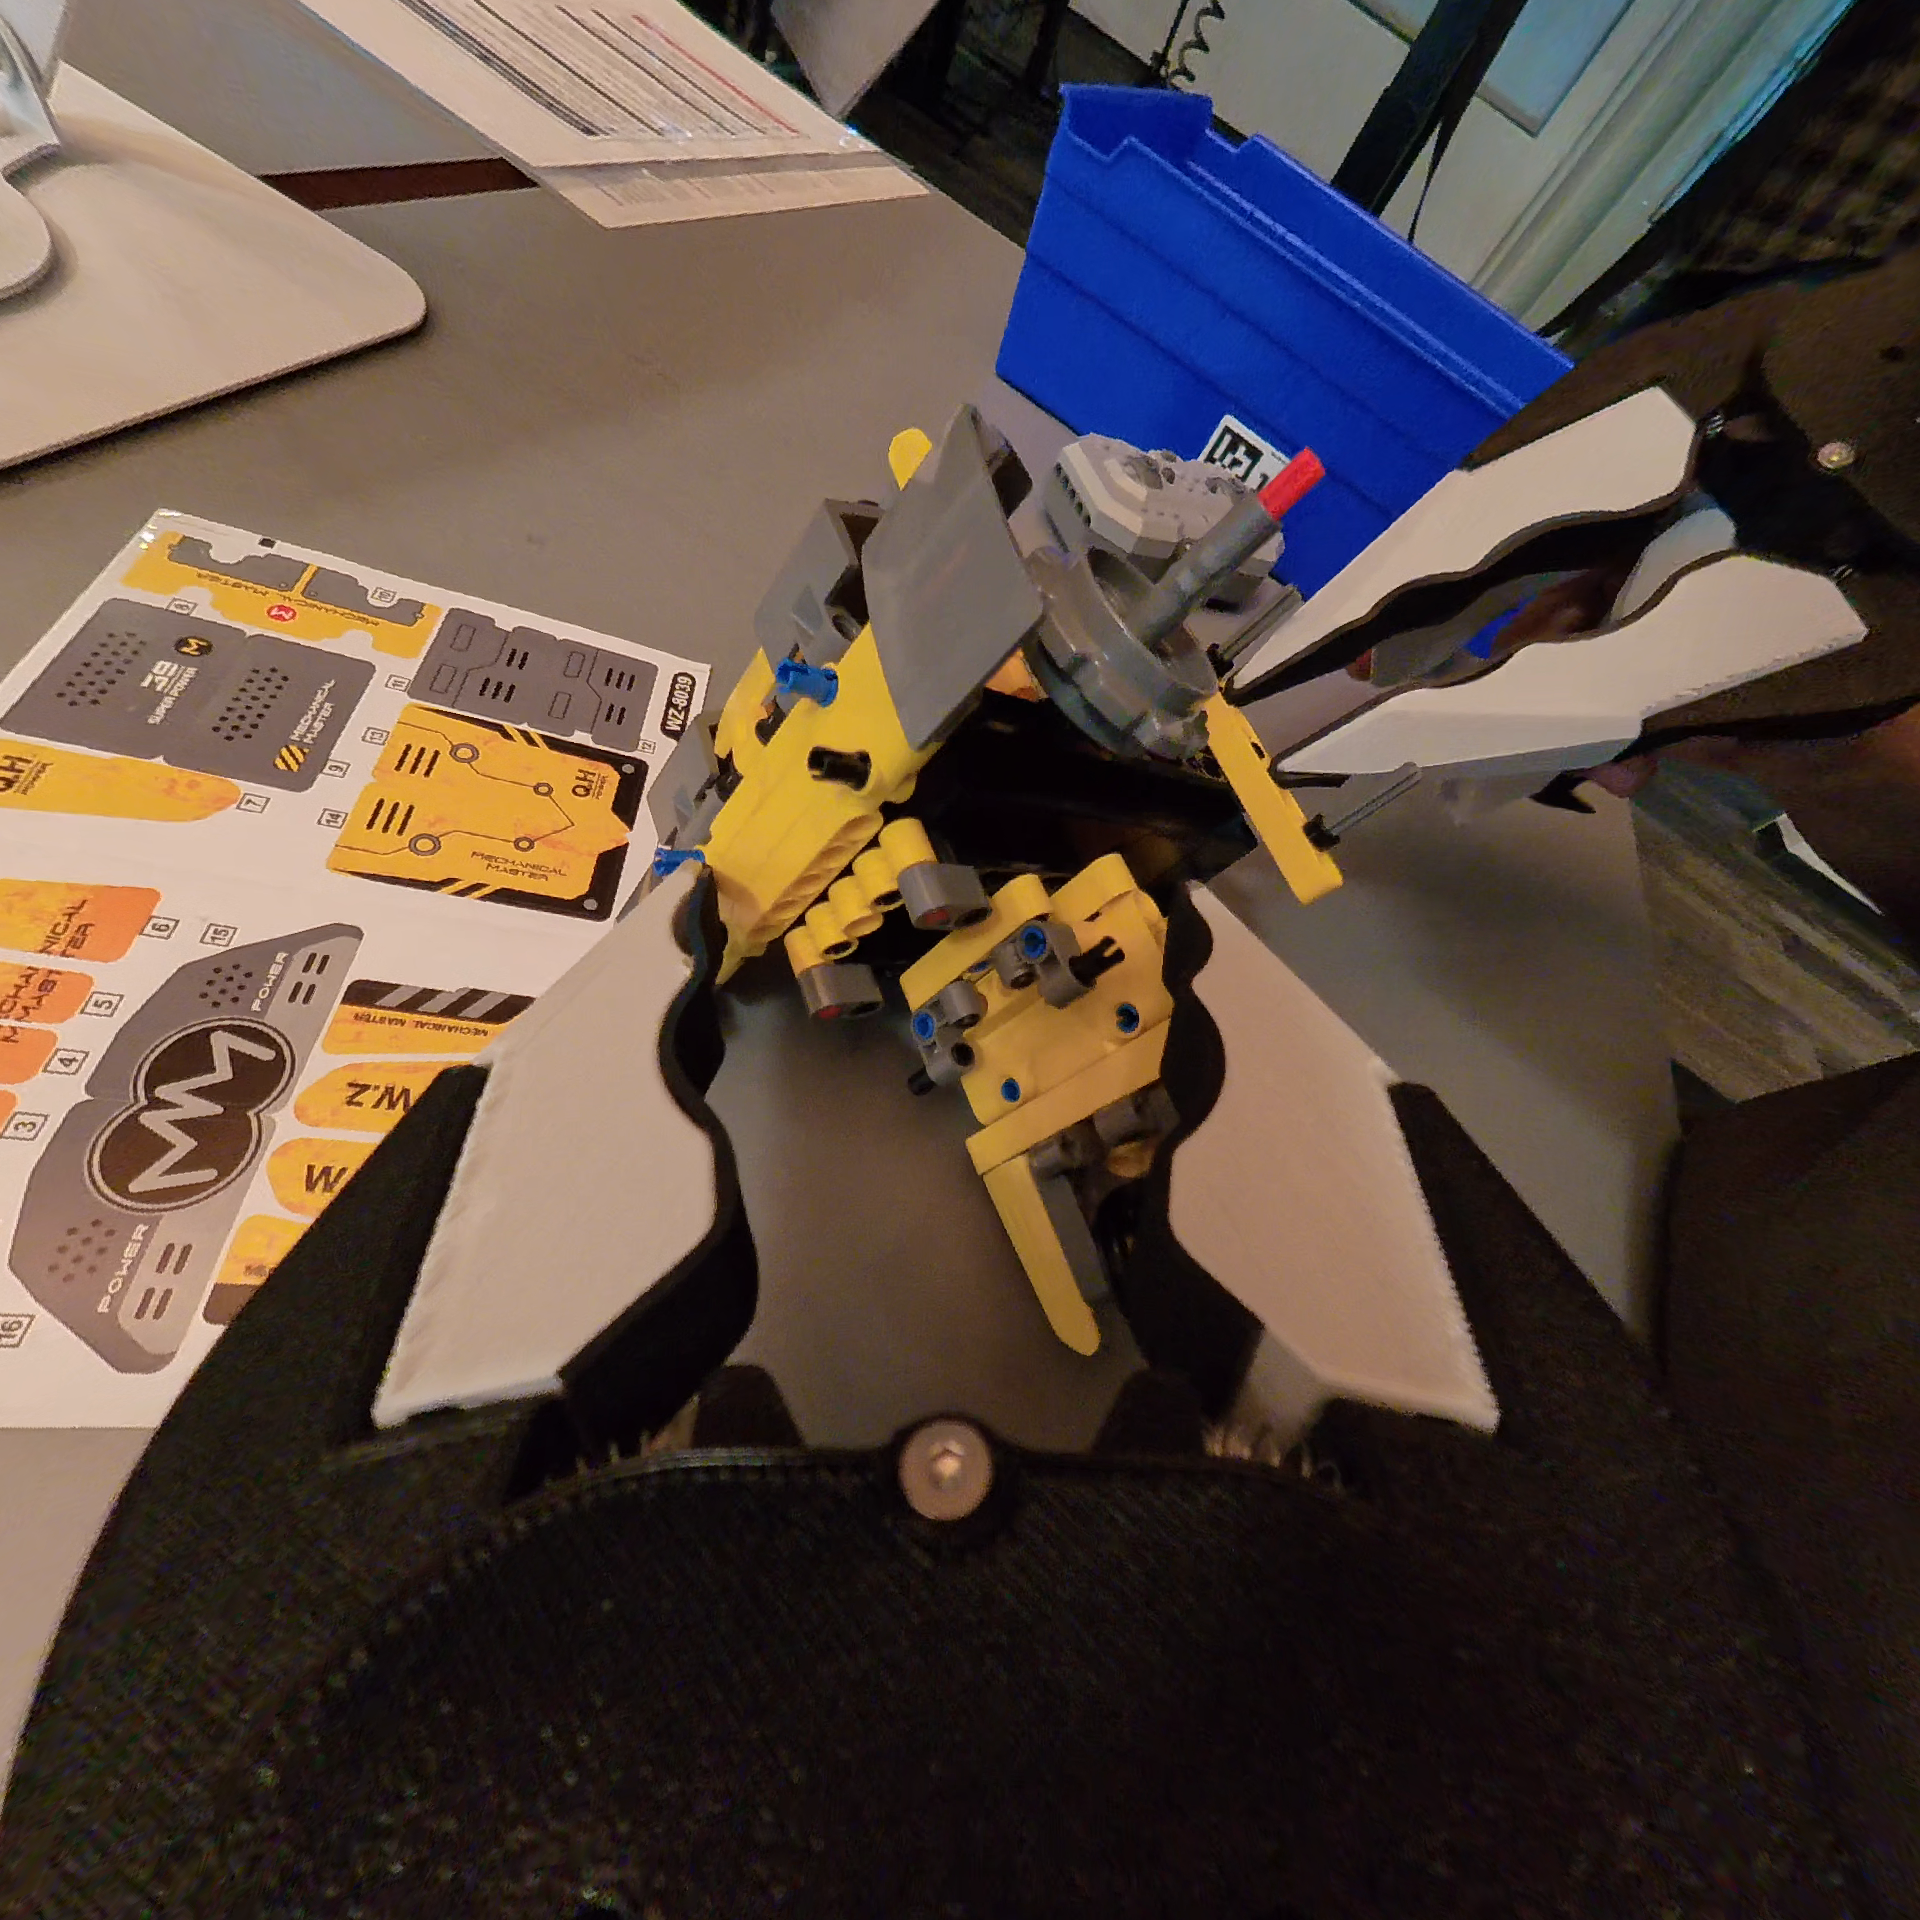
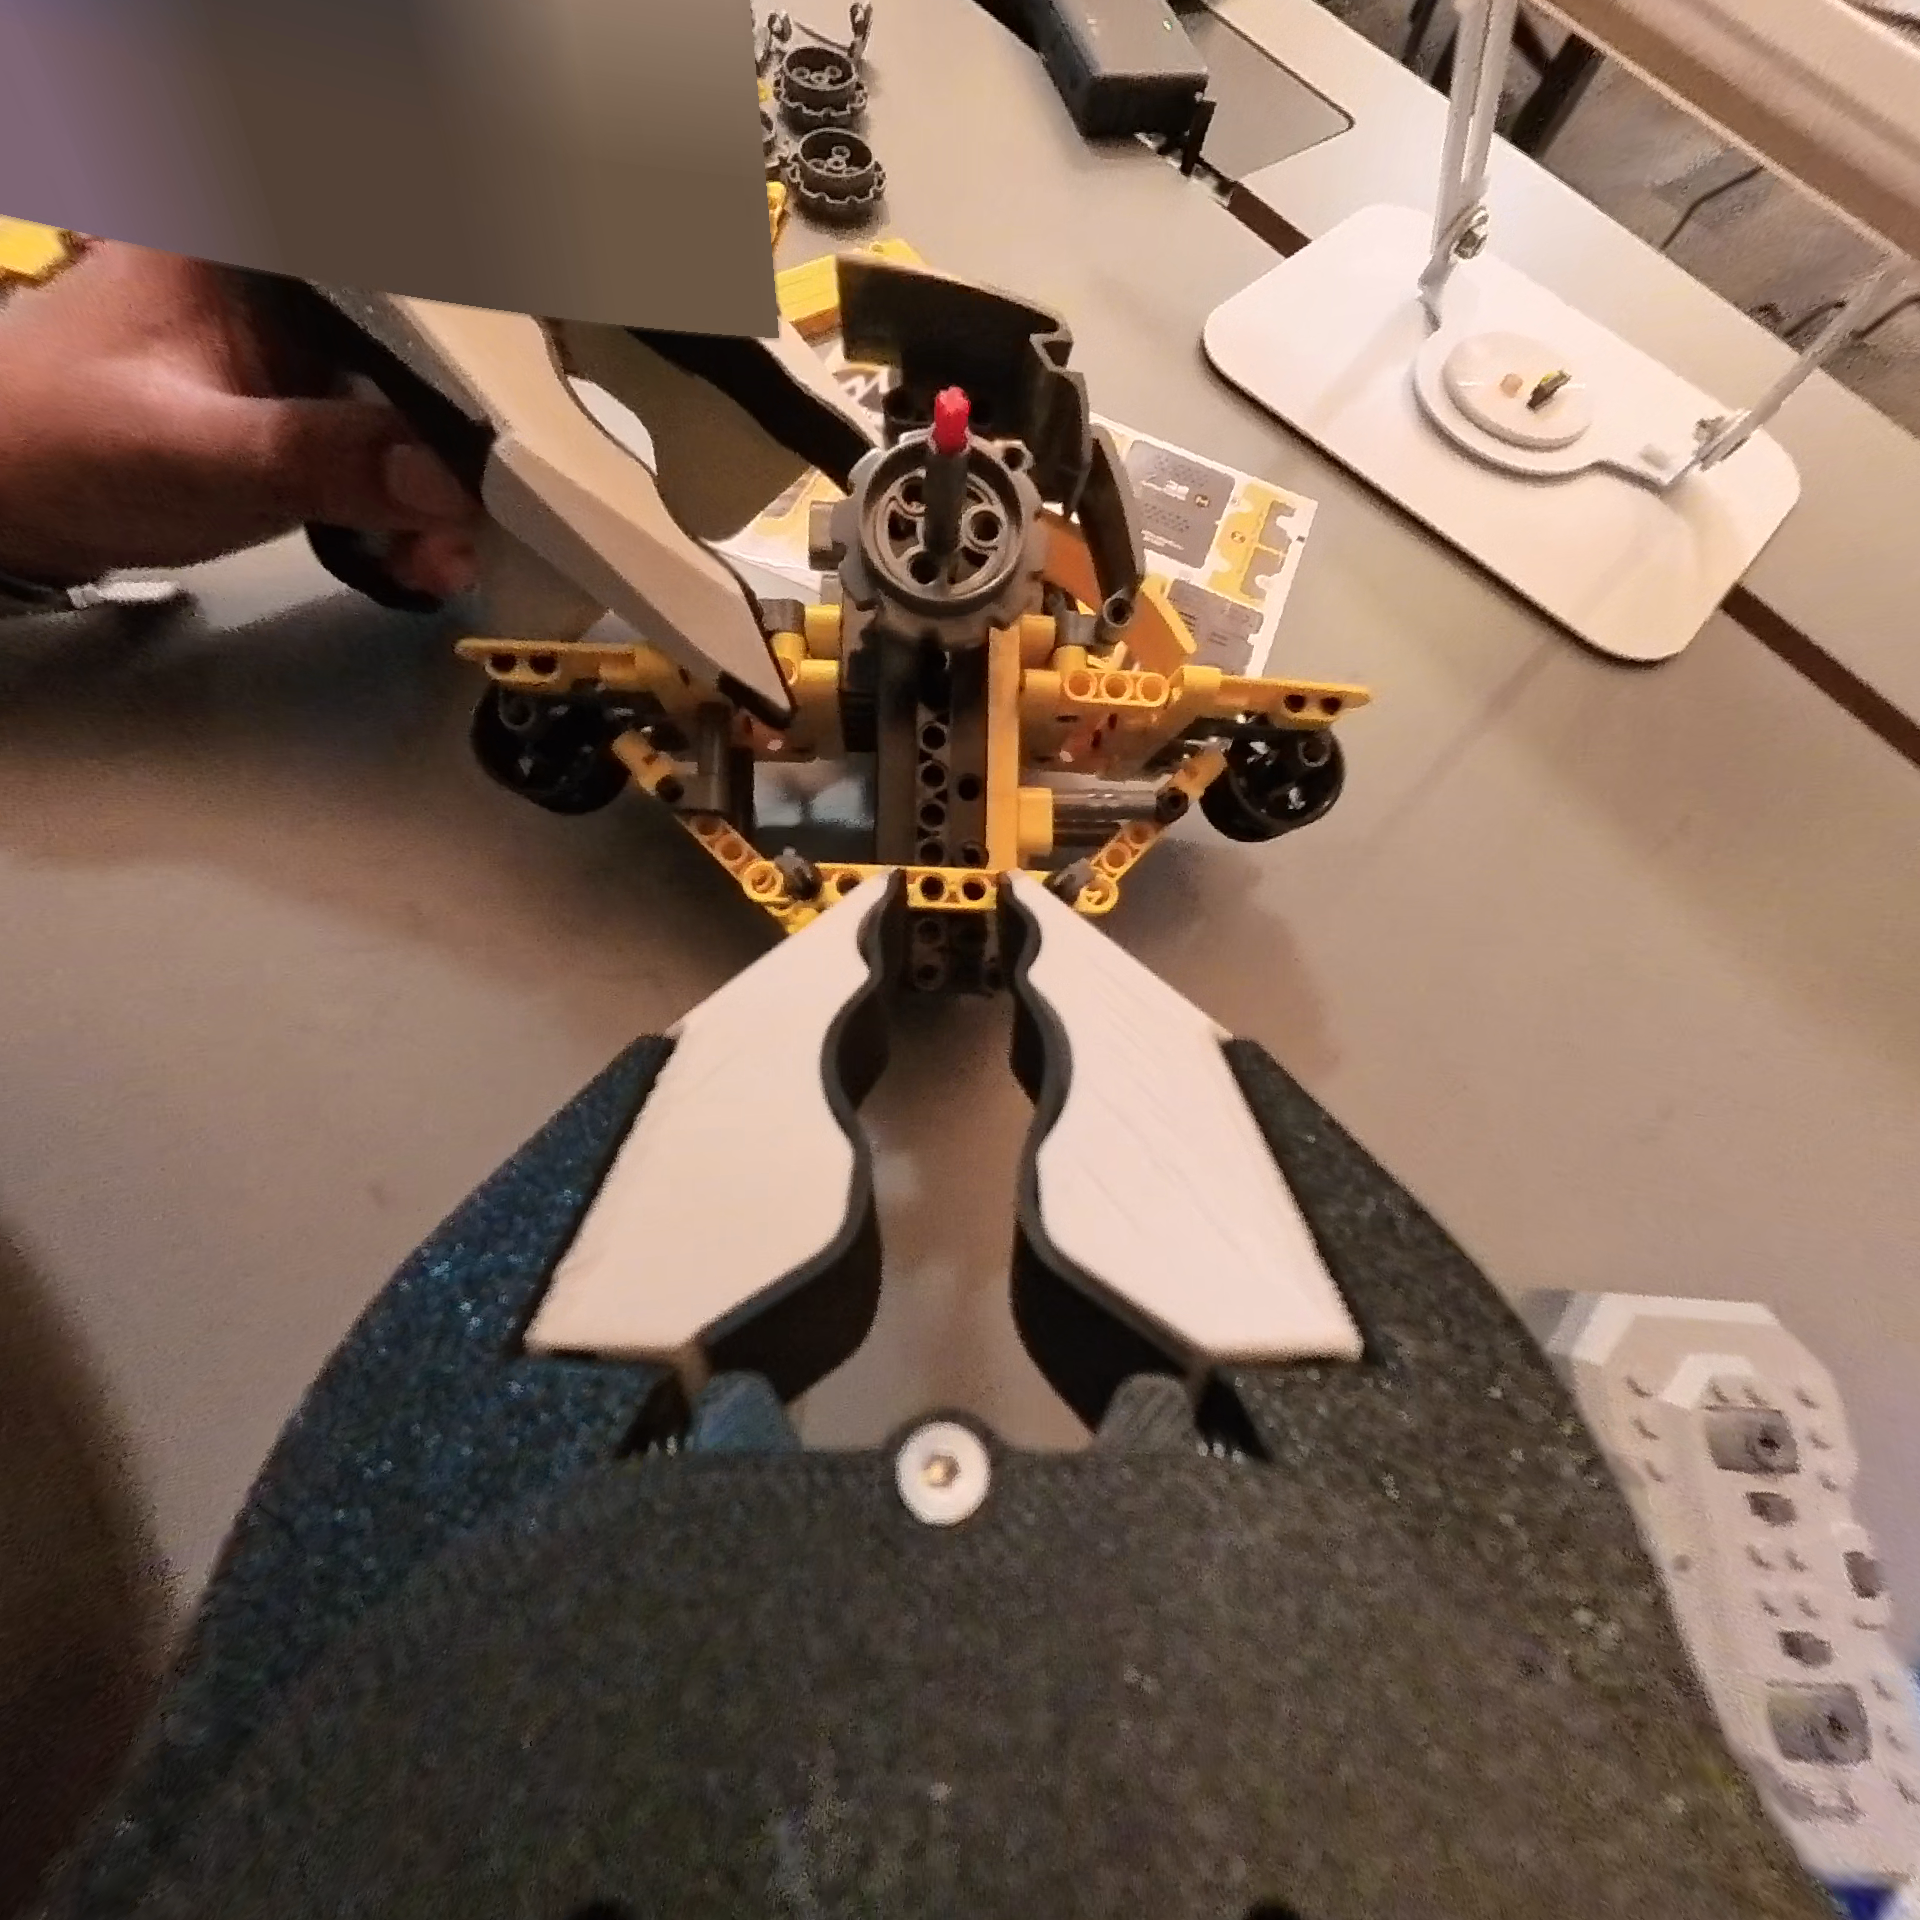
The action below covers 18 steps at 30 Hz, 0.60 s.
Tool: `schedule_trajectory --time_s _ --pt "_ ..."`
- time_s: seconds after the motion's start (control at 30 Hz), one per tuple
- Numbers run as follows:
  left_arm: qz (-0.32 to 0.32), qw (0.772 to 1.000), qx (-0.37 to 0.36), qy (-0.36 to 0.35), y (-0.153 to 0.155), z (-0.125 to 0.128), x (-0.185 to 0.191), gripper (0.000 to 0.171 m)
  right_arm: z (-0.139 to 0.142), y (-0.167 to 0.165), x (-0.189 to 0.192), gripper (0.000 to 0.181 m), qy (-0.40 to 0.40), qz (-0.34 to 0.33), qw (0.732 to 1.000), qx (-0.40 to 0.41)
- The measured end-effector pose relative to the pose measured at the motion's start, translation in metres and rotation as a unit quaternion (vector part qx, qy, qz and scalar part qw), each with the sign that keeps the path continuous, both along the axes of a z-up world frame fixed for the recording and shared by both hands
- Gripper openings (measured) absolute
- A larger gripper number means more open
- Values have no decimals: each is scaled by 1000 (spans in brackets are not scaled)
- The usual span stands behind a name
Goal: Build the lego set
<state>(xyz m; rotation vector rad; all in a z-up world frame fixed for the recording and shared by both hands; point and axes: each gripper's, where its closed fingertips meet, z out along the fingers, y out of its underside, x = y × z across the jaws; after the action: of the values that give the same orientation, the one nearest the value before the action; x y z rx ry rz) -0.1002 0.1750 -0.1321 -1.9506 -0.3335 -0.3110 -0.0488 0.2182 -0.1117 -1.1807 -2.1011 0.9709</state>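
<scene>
Grey table (image 2: 312, 987) carrying half-built yellow model (image 2: 935, 717), wheels (image 2: 831, 135) lying loose; left gripper (image 1: 935, 935) spread wide around it, right gripper (image 2: 940, 899) clamping its beam.

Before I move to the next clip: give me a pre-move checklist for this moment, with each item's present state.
1. Right gripper on the yellow and grey brick-built vehicle model: ok, jaws flank its dark central beam.
2. Left gripper seated: cannot tell, jaws wide beside the yellow part.
3. Model's black wheels on the grey tabletop: ok.
4. Red-tipped axle in place: ok.
5. Printed sticker sheet apart from jaws: ok.
6. Blue plastic bin upright: ok.
</scene>
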Motion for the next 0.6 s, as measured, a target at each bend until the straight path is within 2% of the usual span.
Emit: schedule_trajectory --time_s 0.27,0.33,0.4,0.5,0.6 --pt "4 1000 -7 3 -1 -1 -1 82 1 -3 0 16 19 8 1000 -19" --pt "4 1000 -9 4 -1 -1 -1 82 5 -6 3 17 18 17 997 -73" --pt "4 1000 -9 2 -1 -1 -1 82 18 -5 4 25 25 23 986 -164" --pt "4 1000 -7 -2 -1 -1 -1 82 41 11 0 26 45 0 951 -305" --pt "5 1000 -3 -12 -1 -1 -1 81 32 25 -8 43 11 -43 921 -386"
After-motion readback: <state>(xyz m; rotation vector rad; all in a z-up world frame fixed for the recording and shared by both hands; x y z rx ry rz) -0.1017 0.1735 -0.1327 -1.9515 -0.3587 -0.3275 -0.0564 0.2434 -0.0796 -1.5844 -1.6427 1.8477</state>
